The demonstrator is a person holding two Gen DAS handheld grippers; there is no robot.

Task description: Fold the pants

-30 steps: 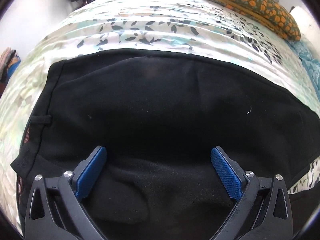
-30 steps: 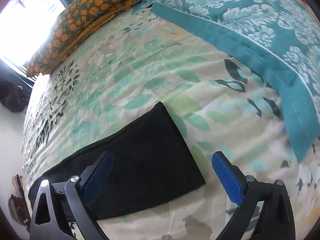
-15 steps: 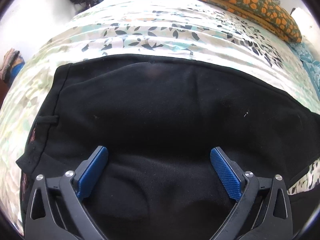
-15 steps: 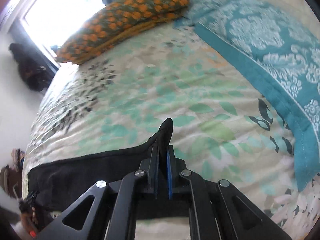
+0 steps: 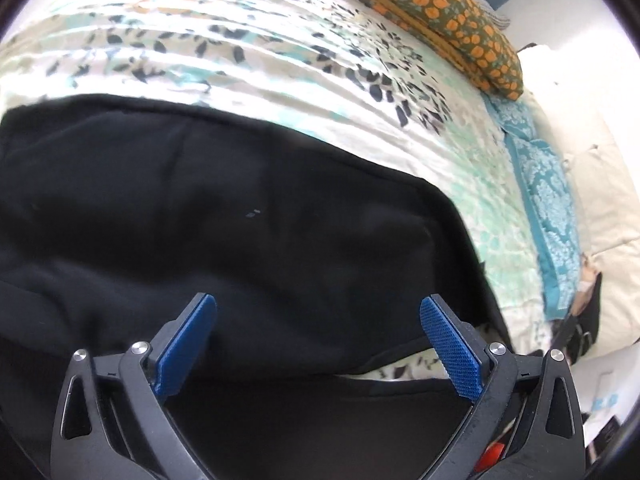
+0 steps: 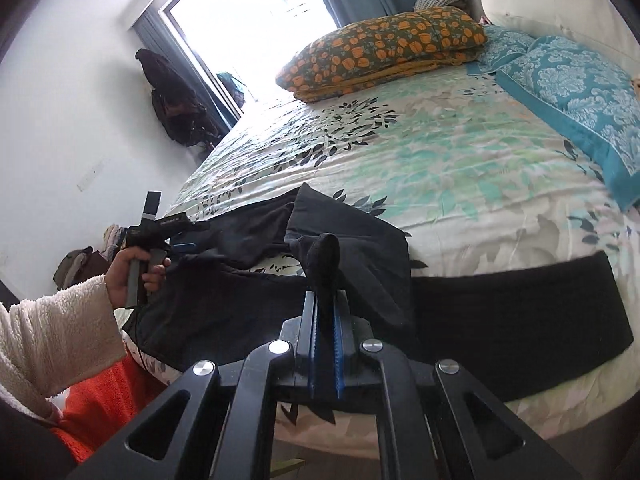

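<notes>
While black pants (image 6: 500, 320) lie across a leaf-print bedspread (image 6: 440, 160), the right gripper (image 6: 326, 344) is clamped on a raised pant leg end. The left gripper (image 5: 316, 344) hovers over the pants, jaws spread wide, holding nothing

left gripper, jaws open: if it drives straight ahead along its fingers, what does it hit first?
Most likely the black pants: fabric fills the view ahead of the left gripper, between its open fingers. The floral bedspread lies beyond. Depth is unclear through the fisheye.
</notes>
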